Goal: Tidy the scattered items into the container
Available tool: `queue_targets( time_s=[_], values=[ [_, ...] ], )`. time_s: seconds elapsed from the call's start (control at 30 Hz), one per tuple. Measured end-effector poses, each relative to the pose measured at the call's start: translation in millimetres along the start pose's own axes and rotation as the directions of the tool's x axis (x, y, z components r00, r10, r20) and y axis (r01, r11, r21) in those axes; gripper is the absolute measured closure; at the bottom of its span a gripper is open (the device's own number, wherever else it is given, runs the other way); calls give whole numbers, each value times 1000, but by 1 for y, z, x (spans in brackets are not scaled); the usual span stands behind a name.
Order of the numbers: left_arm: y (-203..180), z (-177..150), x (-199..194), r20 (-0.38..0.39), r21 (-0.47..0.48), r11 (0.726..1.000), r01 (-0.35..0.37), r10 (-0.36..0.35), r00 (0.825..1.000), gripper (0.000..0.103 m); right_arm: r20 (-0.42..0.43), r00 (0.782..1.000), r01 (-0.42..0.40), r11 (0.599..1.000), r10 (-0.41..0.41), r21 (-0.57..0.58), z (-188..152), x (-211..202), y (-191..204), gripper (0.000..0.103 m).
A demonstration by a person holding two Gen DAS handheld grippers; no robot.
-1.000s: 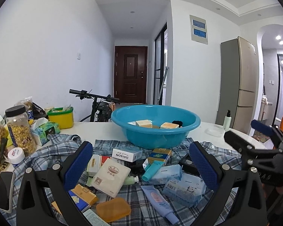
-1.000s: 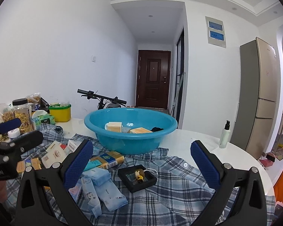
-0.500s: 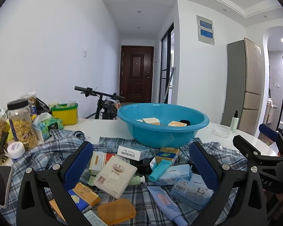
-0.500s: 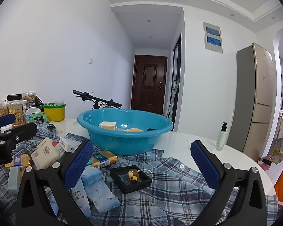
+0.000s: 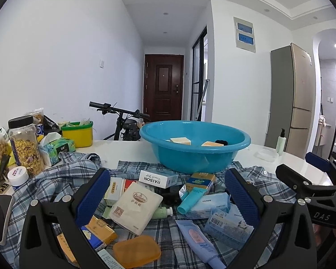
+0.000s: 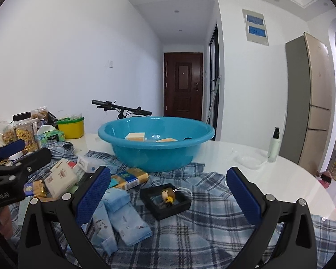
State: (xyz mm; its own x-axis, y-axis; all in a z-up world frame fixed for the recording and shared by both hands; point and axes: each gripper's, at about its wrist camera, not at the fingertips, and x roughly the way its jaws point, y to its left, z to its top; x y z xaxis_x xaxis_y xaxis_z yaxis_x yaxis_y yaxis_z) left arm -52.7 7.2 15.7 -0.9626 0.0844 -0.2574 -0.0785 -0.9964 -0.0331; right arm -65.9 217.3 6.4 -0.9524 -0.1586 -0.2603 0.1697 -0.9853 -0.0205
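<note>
A blue basin (image 5: pixel 194 150) (image 6: pixel 155 144) stands on the white table and holds two soap boxes and a dark item. Scattered on a plaid shirt (image 6: pixel 203 219) before it are a white Safeguard soap pack (image 5: pixel 135 205), an orange soap (image 5: pixel 136 252), a RAISON box (image 5: pixel 158 178), a teal-capped tube (image 5: pixel 190 200), blue packs (image 6: pixel 125 217) and a black tray with a small trinket (image 6: pixel 165 199). My left gripper (image 5: pixel 168 199) is open above the pile. My right gripper (image 6: pixel 168 197) is open around the black tray.
At the left stand a cereal jar (image 5: pixel 25 145), a tissue box (image 5: pixel 57 148), a yellow tub (image 5: pixel 79 133) and a phone (image 5: pixel 0 219). A pump bottle (image 6: pixel 273 144) and a clear lid (image 6: pixel 248 161) sit at the right. A bicycle (image 5: pixel 123 121) stands behind the table.
Both grippers have shifted slightly left and tilted; the basin and pile have drifted right in both views. Both stay open and empty.
</note>
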Motion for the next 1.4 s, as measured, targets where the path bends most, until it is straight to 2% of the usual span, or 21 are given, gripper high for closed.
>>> queue_targets(
  time_s=[0.53,0.77,0.9,0.97,1.07,1.17,1.23,1.4],
  values=[
    [-5,-11,10,-35,23,999,-31,32,999,0,-60,998,-11,999,14,41,-5,3,-2,0],
    [-6,-11,9,-34,20,999,-32,33,999,0,-148,988,-6,983,34,186,-10,23,-31,0],
    [-5,-11,10,-34,21,999,-31,32,999,0,-161,986,4,970,36,242,-14,26,-42,0],
    [-5,-11,10,-36,23,999,-31,32,999,0,-145,989,15,976,17,219,-13,25,-40,0],
    [-5,-11,9,-35,22,999,-31,32,999,0,-95,995,42,992,-31,119,-7,21,-28,0],
    [-5,-11,9,-34,22,999,-32,32,999,0,-57,998,15,997,-11,72,-4,20,-24,0],
    [-5,-11,10,-35,21,999,-33,33,999,0,-15,999,52,998,-52,32,-2,17,-20,0],
    [-4,-11,10,-35,22,999,-32,33,999,0,19,1000,19,999,-18,-45,-2,11,-4,0]
  ],
)
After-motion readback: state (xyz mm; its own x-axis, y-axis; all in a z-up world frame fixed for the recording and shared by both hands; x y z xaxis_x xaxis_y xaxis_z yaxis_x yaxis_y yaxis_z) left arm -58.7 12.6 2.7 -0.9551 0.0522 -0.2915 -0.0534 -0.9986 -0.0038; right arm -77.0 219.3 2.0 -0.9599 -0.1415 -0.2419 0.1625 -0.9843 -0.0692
